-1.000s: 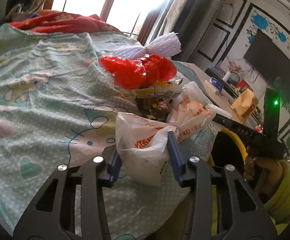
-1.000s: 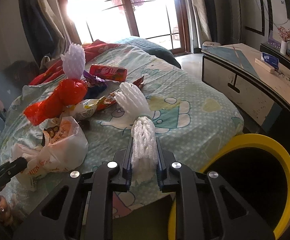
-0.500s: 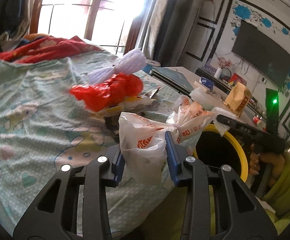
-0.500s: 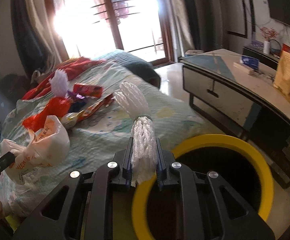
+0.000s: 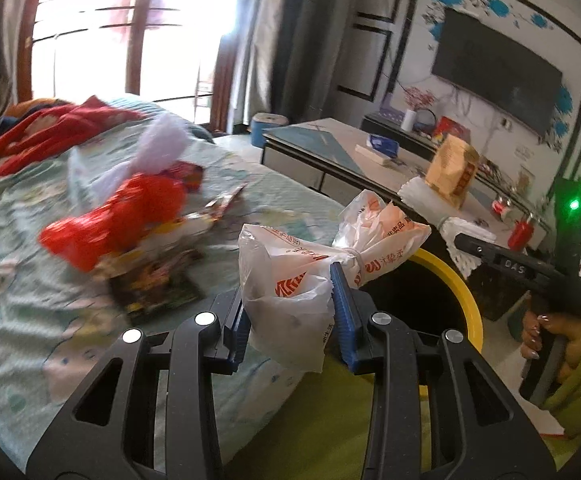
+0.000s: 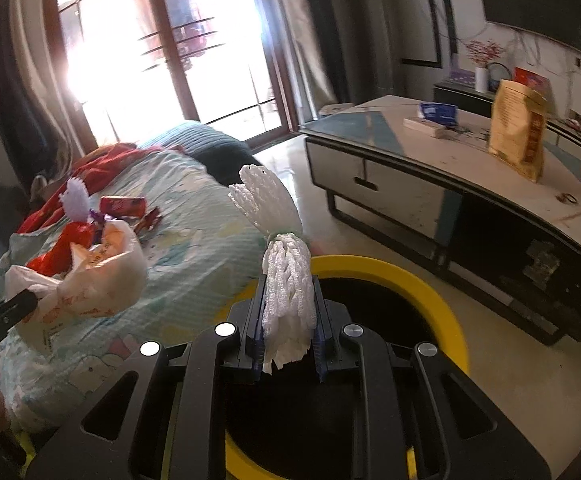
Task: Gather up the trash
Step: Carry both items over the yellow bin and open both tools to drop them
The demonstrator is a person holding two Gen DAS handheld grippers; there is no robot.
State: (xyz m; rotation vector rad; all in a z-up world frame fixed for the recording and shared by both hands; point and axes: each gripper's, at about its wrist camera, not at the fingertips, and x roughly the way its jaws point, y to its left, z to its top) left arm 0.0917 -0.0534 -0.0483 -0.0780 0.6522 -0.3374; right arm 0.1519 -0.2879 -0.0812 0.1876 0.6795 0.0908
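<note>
My left gripper (image 5: 290,316) is shut on a white plastic bag (image 5: 290,272) with orange print, held in the air at the bed's edge beside the yellow-rimmed black bin (image 5: 446,280). My right gripper (image 6: 288,320) is shut on a white foam net (image 6: 286,276) and holds it above the bin (image 6: 390,276). The bag also shows in the right wrist view (image 6: 90,280). The foam net shows in the left wrist view (image 5: 446,216), gripped by the right gripper's black fingers.
More trash lies on the bed (image 5: 30,280): a red plastic bag (image 5: 122,216), a white foam net (image 5: 158,148), snack wrappers (image 5: 154,280). A low cabinet (image 6: 450,184) with a paper bag (image 6: 518,140) stands right of the bin.
Both grippers have swung right, away from the bed. The plastic bag has been lifted off the bed toward the bin. The foam net has moved over the bin's opening.
</note>
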